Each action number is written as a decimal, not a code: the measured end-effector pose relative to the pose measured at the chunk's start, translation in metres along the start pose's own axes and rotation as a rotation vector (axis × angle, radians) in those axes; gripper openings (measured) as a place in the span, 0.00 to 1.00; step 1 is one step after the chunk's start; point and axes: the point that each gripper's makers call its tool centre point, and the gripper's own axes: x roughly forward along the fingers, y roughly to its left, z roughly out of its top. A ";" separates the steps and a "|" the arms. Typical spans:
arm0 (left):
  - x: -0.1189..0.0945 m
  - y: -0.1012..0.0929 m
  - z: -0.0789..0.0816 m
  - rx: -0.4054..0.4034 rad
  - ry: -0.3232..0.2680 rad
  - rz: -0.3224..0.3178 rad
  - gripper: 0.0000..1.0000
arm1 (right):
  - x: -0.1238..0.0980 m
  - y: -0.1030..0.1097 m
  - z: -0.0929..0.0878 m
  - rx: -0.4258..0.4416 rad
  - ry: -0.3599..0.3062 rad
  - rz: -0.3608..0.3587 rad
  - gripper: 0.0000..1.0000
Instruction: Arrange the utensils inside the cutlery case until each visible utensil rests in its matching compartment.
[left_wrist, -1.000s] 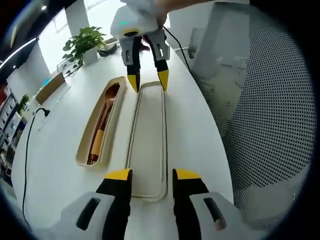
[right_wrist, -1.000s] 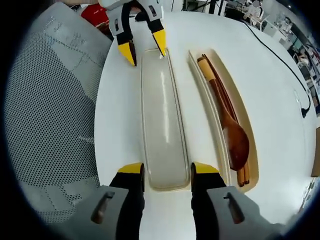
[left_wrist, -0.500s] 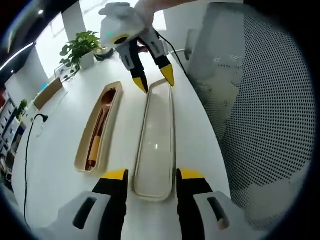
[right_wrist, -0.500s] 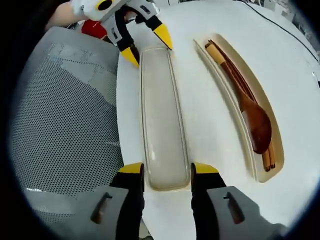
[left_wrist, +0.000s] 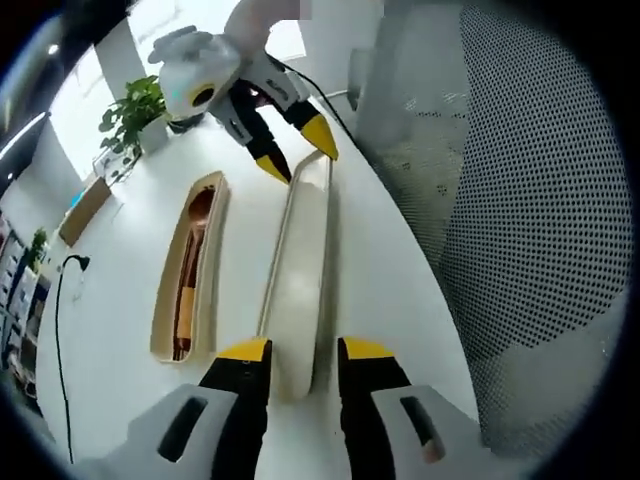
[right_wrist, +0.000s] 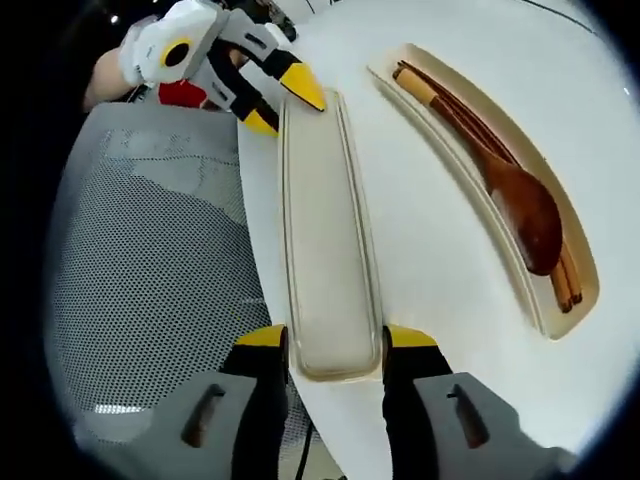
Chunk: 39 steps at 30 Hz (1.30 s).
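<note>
The white desk (left_wrist: 120, 300) carried everything, with a grey mesh chair back (left_wrist: 530, 200) close against its edge. On the desk lay the open cutlery case (right_wrist: 470, 150), a long cream tray holding a wooden spoon (right_wrist: 520, 205) and a pair of brown chopsticks (right_wrist: 565, 280) lying lengthwise together in its single trough. Just beside the case, apart from it, was the lid (right_wrist: 325, 250), a long pale piece with a raised rim, and it was tipped up on its long edge rather than lying flat, as the left gripper view showed (left_wrist: 300, 280).

The left claw (left_wrist: 295, 352) had its yellow-tipped jaws set on either side of the near end of the lid, pinching it. The right claw (right_wrist: 333, 340) gripped the opposite end in the same way, its jaws closed against the lid's two long sides. Each claw appeared at the far end of the lid in the other's view.

Farther off on the desk stood a potted plant (left_wrist: 130, 110), a cardboard box (left_wrist: 85, 205) lay near the far edge, and a black cable (left_wrist: 60, 330) trailed across the surface.
</note>
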 end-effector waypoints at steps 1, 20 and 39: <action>0.000 0.000 -0.001 0.043 0.011 -0.002 0.23 | 0.001 0.002 -0.002 0.016 0.014 0.014 0.34; -0.005 0.010 0.009 0.085 0.037 0.044 0.07 | -0.018 0.016 0.032 -0.206 -0.133 -0.111 0.39; -0.009 0.006 0.017 -0.186 0.017 -0.029 0.04 | -0.010 -0.001 0.042 -0.422 -0.138 -0.383 0.13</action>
